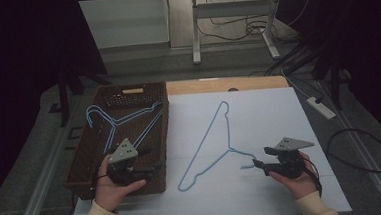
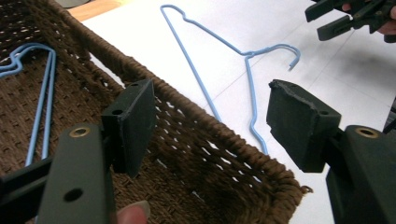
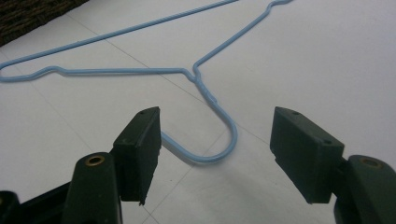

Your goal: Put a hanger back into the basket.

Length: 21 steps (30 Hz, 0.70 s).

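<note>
A light blue wire hanger [image 1: 206,139] lies flat on the white table top [image 1: 269,112], with its hook [image 3: 223,140] pointing toward my right gripper [image 1: 261,159]. That gripper [image 3: 217,142] is open and low over the table. The hook's curve lies between its spread jaws, and its tip runs behind the left pad. My left gripper [image 1: 151,160] is open over the near right corner of a brown woven basket [image 1: 89,159]. Its jaws [image 2: 210,116] straddle the basket rim [image 2: 187,112] with nothing held. More blue wire hanger [image 2: 44,93] lies inside the basket.
The basket takes up the left part of the table. A bare wooden strip [image 1: 227,84] runs along the far edge. Beyond the table are a metal stand [image 1: 233,14], loose cables and a power strip [image 1: 321,107] on the floor at the right.
</note>
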### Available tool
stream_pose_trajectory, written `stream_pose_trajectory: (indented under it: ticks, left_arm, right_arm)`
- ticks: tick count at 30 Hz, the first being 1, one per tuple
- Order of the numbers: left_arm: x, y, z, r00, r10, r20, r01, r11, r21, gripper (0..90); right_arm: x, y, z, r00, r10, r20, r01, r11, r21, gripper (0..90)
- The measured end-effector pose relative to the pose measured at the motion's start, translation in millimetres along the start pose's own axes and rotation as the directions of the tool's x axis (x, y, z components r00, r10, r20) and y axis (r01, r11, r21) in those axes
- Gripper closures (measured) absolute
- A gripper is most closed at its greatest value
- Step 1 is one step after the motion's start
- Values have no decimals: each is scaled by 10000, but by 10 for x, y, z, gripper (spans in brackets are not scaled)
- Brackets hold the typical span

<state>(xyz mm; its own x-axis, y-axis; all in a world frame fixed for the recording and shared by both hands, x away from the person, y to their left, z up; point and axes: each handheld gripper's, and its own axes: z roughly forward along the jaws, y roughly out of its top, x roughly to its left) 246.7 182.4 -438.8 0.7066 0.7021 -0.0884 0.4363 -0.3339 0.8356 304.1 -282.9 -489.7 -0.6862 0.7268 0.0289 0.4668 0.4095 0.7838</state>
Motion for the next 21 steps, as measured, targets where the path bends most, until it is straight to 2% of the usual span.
stream_pose_trajectory:
  ticks: [8,11,13,15,17,21]
  left_arm:
    - [-75,5,20,9998,152,90,-153,9999,46,327]
    - [-95,11,28,9997,183,134,-184,9998,39,327]
    - [-109,18,31,9996,223,148,-224,9997,54,327]
    - [-127,24,31,9995,265,182,-266,9996,39,327]
    - [-140,25,33,9993,323,188,-324,9995,39,327]
    - [-142,19,38,9992,317,228,-318,9995,49,328]
  right_arm:
    - [8,17,6,9998,-111,140,109,9999,107,354]
    - [-14,40,5,9989,-122,460,109,9996,277,359]
    - [-23,67,8,9974,-222,683,188,9986,505,358]
    - [-28,105,26,9969,-308,718,249,9963,817,357]
    - [-24,165,43,9962,-524,691,444,9926,1127,364]
    - [-24,272,90,9964,-778,349,707,9827,1709,388]
